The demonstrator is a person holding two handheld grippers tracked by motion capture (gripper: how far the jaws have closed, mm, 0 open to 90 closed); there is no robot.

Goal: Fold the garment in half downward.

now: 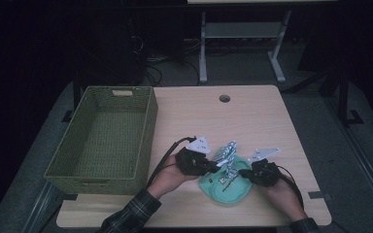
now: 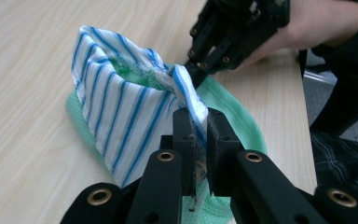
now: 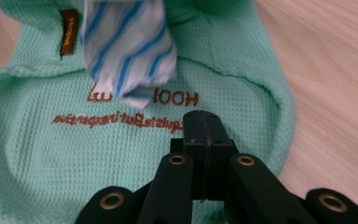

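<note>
The left gripper (image 2: 196, 128) pinches the striped cloth (image 2: 121, 107); the right gripper (image 3: 205, 128) is closed, apparently empty, over the green cloth (image 3: 135, 154). Lift slowly, so the green one stays on the worktop (image 1: 252, 116).

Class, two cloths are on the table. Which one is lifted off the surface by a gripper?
The blue-and-white striped cloth: the left gripper pinches its edge and holds it up, while the mint-green cloth with brown lettering lies flat beneath it.
</note>
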